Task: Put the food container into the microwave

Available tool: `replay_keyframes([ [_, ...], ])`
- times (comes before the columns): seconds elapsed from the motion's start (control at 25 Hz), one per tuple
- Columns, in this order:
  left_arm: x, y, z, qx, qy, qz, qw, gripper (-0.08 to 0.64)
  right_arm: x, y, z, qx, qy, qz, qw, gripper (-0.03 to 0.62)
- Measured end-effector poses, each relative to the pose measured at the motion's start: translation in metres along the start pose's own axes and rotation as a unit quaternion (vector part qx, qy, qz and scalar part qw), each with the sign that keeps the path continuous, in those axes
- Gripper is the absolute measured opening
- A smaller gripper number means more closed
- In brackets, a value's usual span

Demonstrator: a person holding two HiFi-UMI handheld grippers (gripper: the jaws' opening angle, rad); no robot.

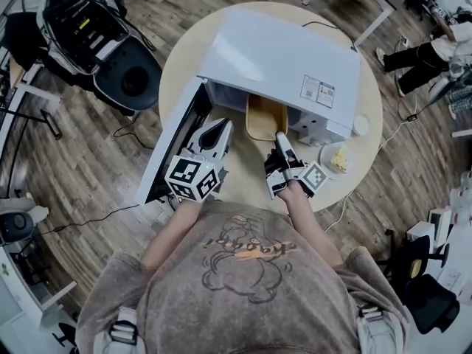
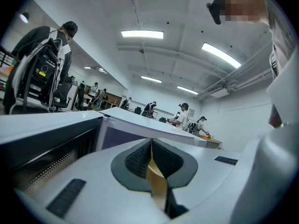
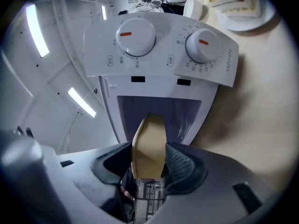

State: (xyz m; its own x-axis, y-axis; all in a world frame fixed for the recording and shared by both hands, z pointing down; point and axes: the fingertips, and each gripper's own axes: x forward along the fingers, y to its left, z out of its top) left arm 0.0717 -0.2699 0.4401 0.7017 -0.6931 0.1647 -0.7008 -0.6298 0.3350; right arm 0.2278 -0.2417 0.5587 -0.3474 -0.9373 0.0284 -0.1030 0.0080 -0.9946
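A white microwave (image 1: 280, 65) stands on the round wooden table (image 1: 179, 65) with its door (image 1: 171, 144) swung open to the left. The tan food container (image 1: 265, 116) lies in the mouth of the oven, partly under its roof. My right gripper (image 1: 282, 139) is shut on the container's near rim; in the right gripper view the tan rim (image 3: 149, 146) sits pinched between the pads, below the panel with two knobs (image 3: 159, 45). My left gripper (image 1: 220, 130) hovers shut beside the open door, holding nothing; its pads (image 2: 140, 160) meet, with the microwave (image 2: 140, 125) ahead.
A plate with a slice of cake (image 1: 338, 158) and a small white cup (image 1: 361, 125) sit right of the microwave, near the table edge. An office chair with a backpack (image 1: 96, 43) stands at the far left. A cable trails off the table's right side. A person sits at the far right.
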Motion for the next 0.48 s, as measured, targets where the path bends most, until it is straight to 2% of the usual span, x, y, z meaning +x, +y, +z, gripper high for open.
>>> replay_keyframes([
  [0.48,0.001,0.004,-0.002,-0.003,0.005,0.005,1.0,0.034,0.028,-0.018,0.011,0.016,-0.018,-0.001,1.0,0.224],
])
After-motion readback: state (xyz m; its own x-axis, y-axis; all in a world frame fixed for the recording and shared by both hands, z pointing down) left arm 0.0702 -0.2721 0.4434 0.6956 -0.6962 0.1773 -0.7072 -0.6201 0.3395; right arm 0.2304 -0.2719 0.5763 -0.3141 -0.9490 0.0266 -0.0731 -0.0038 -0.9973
